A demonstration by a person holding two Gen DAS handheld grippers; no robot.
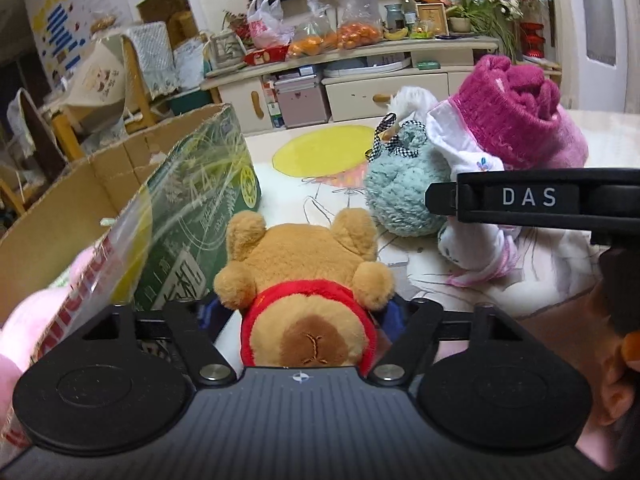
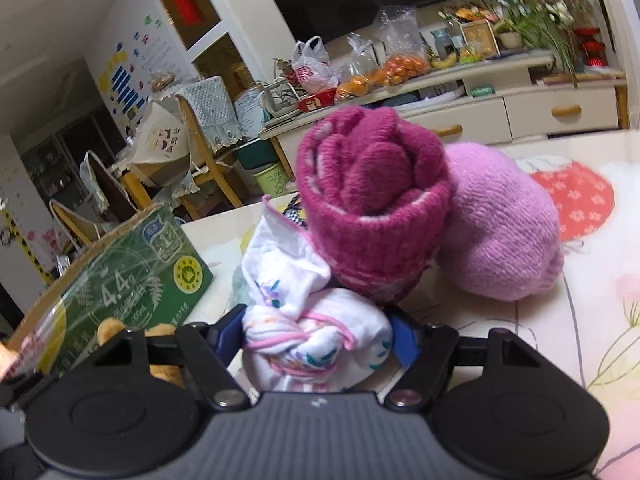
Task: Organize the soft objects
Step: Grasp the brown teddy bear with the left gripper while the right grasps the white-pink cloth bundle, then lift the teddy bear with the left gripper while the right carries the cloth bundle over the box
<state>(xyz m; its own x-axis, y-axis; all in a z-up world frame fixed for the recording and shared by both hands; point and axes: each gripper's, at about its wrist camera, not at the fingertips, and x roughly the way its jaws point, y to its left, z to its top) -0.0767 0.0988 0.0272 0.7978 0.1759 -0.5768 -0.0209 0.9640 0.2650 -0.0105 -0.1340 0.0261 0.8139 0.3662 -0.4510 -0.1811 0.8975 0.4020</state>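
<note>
Teddy bear (image 1: 308, 280) in its red top lies face down on the surface beside the green carton (image 1: 192, 216), between the left gripper (image 1: 308, 312) fingers, contact not clear. Only the right view shows the white cloth bundle (image 2: 316, 336) pinched between the right gripper (image 2: 316, 336) fingers, with the magenta roll (image 2: 372, 208) leaning on a lilac knit (image 2: 504, 232). The teal pompom toy (image 1: 400, 192) shows from the left alone.
</note>
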